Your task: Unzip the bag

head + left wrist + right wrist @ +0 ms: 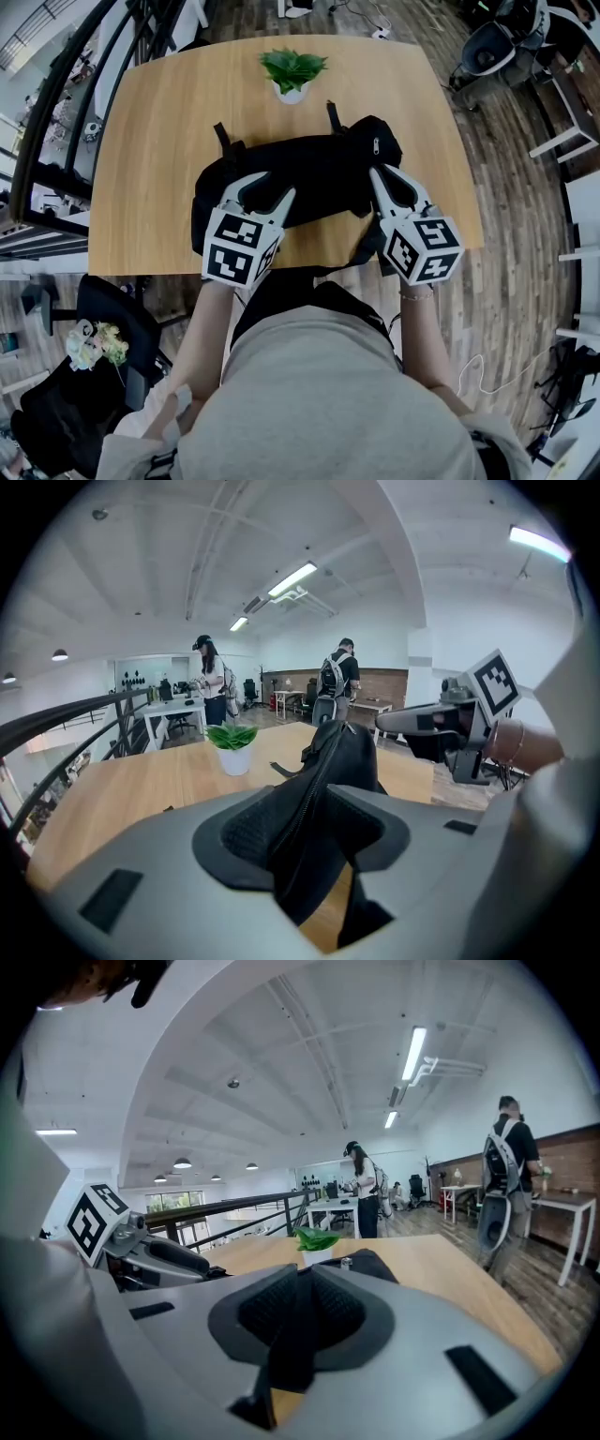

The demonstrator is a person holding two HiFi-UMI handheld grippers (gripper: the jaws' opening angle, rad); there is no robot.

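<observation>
the black bag (pixel 319 173) lies across the table (pixel 169 122), just on the person's side of the potted plant (pixel 292 73). the left gripper (pixel 274 186), nearer than the plant and to its left, has its jaws standing apart with a ridge of bag fabric and the zipper line (pixel 314 780) loosely between them. the right gripper (pixel 386 174), nearer than the plant and to its right, is nipped on a thin fold of the bag. the zipper pull (pixel 376 145) sits at the bag's right end, held by neither. the zip looks closed along the ridge, so the unzipping seems not yet begun.
</observation>
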